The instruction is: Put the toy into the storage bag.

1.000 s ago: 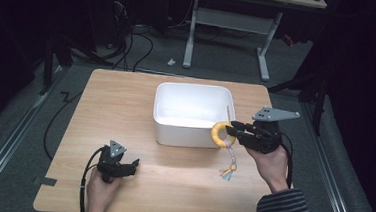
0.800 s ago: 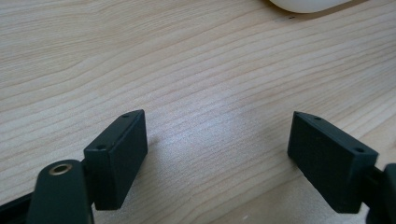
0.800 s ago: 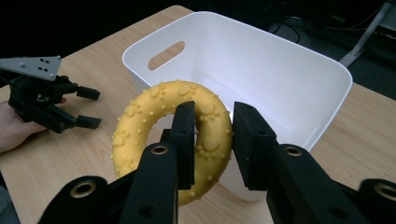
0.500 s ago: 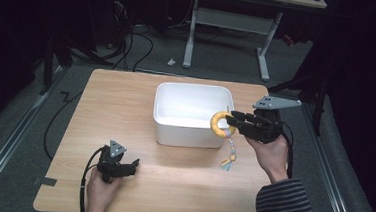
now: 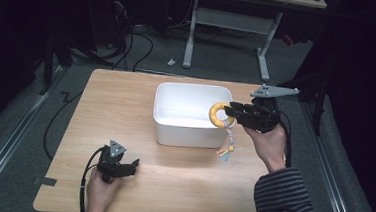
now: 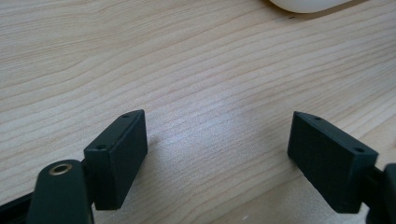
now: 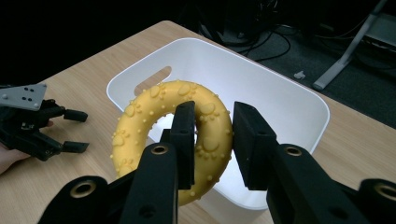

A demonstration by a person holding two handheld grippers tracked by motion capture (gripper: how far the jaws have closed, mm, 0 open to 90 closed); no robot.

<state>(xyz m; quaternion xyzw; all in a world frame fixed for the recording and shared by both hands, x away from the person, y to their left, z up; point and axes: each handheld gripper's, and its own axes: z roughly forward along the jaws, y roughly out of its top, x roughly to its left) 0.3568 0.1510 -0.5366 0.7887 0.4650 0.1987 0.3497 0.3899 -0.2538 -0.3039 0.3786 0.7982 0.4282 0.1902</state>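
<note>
A yellow knobbly ring toy (image 5: 219,114) (image 7: 154,107) hangs at the right rim of the white bin (image 5: 193,88) (image 7: 299,91), partly over its inside. My right gripper (image 5: 231,110) (image 7: 213,116) is shut on the ring's right side, one jaw through the hole and one outside. A short cord with coloured tassels (image 5: 227,149) dangles from the ring beside the bin's right wall. My left gripper (image 5: 131,164) (image 6: 217,140) (image 7: 74,130) rests low on the wooden table (image 5: 111,105) near its front left, jaws wide open with bare wood between them.
The bin stands at the table's middle and looks bare inside. Beyond the far edge are a desk's metal legs (image 5: 262,56) and cables (image 5: 130,42) on a dark floor. A striped sleeve (image 5: 289,203) enters at the lower right.
My right gripper has lifted the ring and carried it a little farther from the person, along the bin's right rim. The tassels rose with it. The left gripper kept still.
</note>
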